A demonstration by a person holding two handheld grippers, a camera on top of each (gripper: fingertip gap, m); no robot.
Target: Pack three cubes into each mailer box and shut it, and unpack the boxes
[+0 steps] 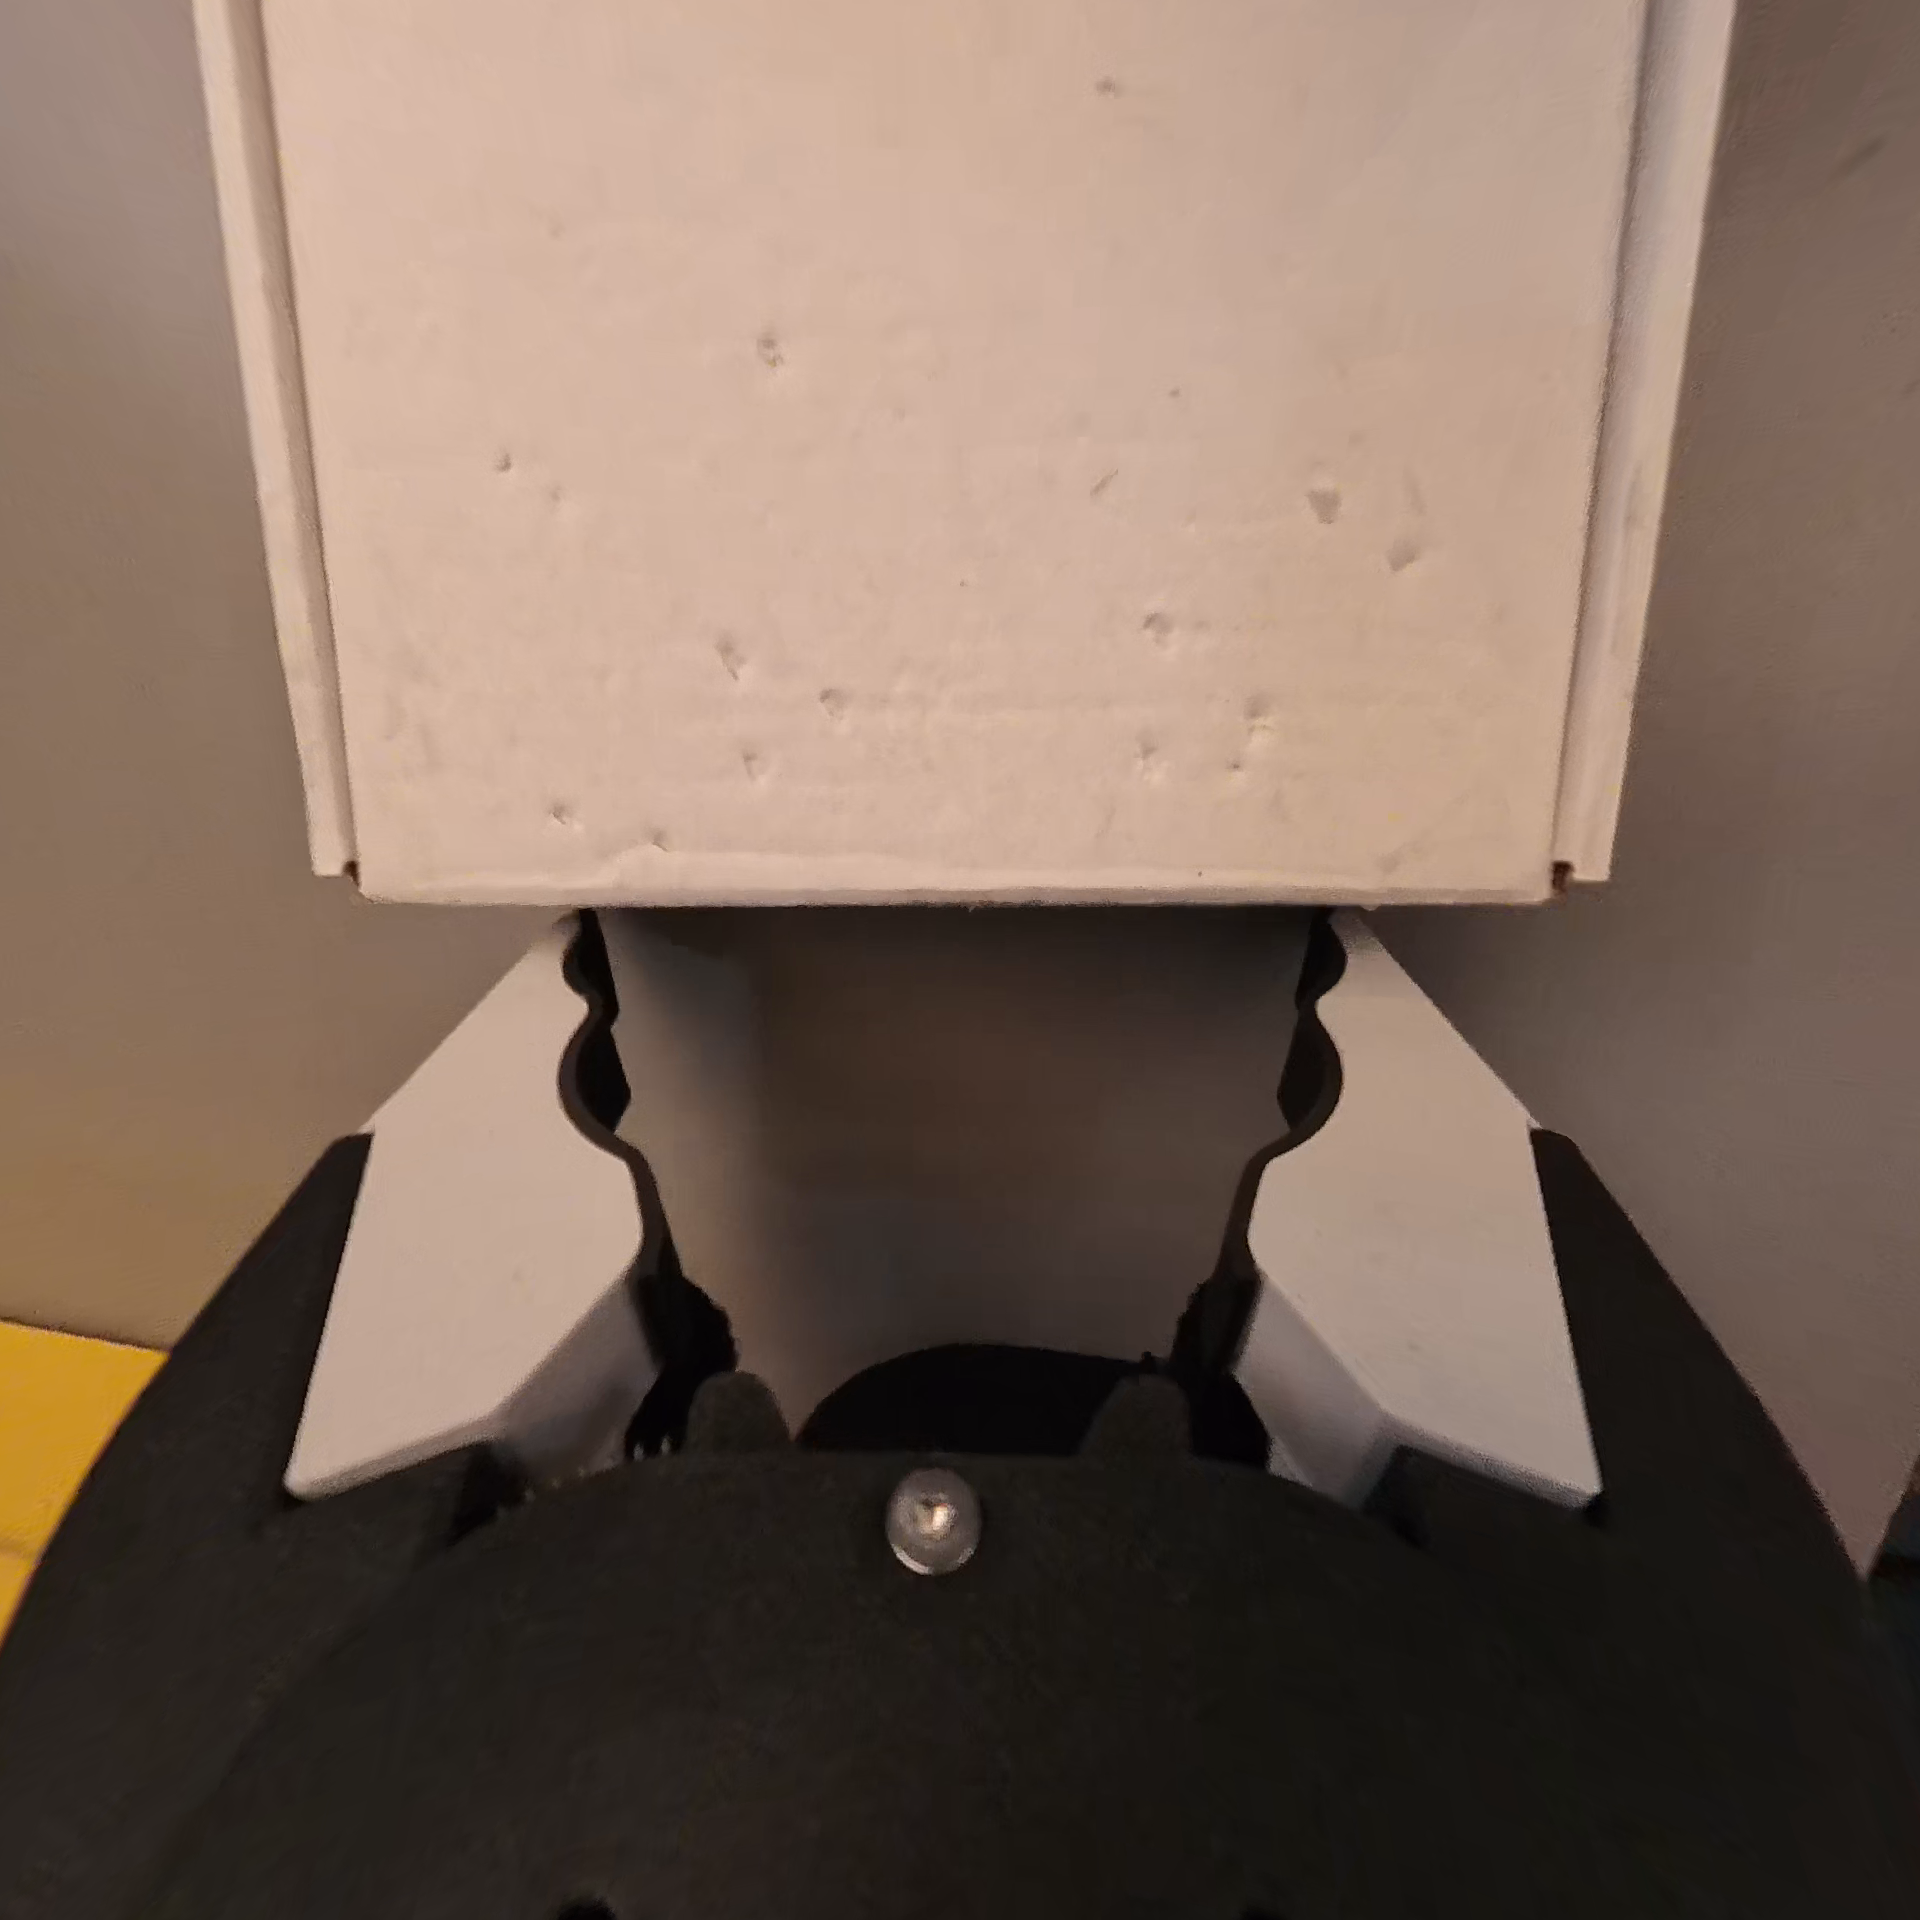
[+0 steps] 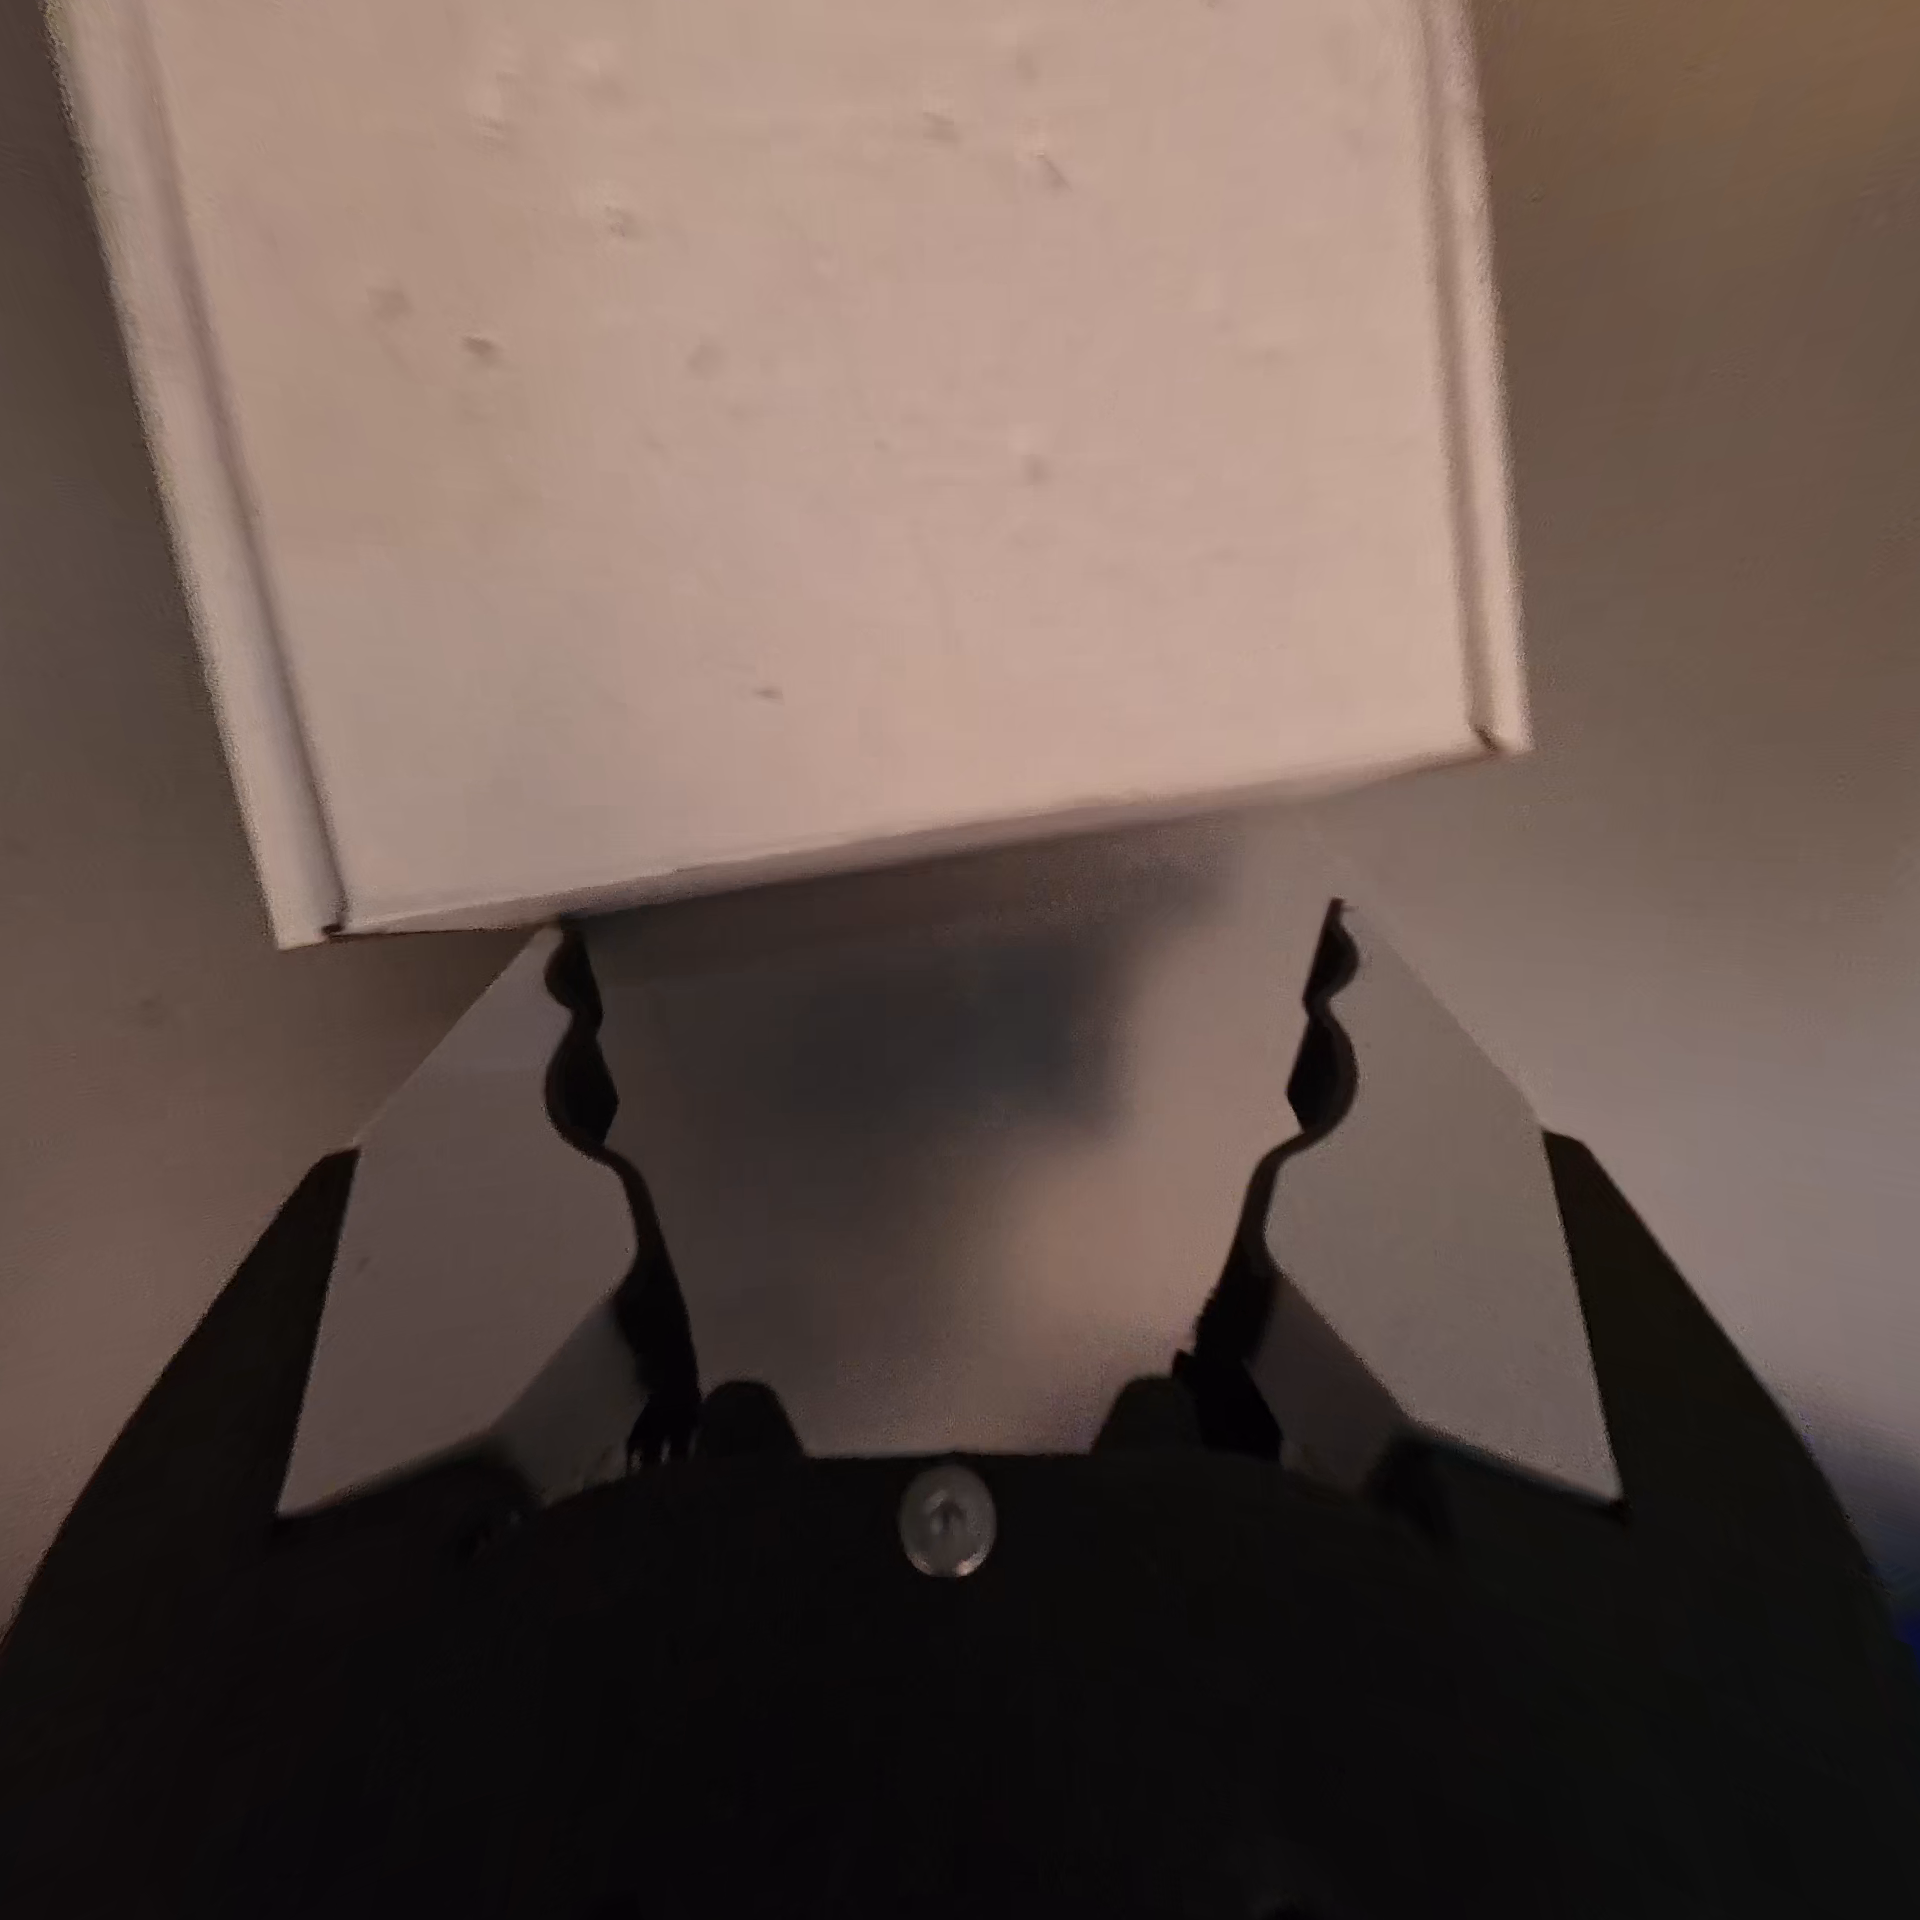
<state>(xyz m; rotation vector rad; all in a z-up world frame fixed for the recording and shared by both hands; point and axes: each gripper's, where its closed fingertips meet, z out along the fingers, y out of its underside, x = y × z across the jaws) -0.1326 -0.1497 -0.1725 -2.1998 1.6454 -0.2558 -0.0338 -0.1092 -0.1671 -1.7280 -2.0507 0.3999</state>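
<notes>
From the left wrist view I look down on a plain grey counter (image 1: 125, 935), matte and evenly lit, with no wall or other part of the room showing past it. Nearest to me, low at the left edge, a yellow thing (image 1: 62, 1423) peeks out from behind the claw's black body; I cannot tell what it is. My left claw (image 1: 956, 935) stands wide, nothing between its white fingers (image 1: 468, 1195). Both fingertips end right at the near edge of a white mailer box (image 1: 956, 447), which lies shut and flat on the counter, square to the claw and running out of frame at the top. I cannot tell whether the tips touch the cardboard or sit just under its lip. The lid is pitted with small dents, and its folded side flaps show as narrow strips down each flank.

The right wrist view is dimmer and somewhat blurred. The counter (image 2: 1714, 520) looks warmer in tone here, with a bluish patch low at the right edge that I cannot make out. My right claw (image 2: 956, 925) is also spread wide and empty. A second white box (image 2: 810, 447), shut as well, lies ahead of it, turned a little so its near edge slopes. The left fingertip meets that edge near the box's near-left corner; the right fingertip stands clear of it, below the raised side. Nothing lies between either claw and its box.
</notes>
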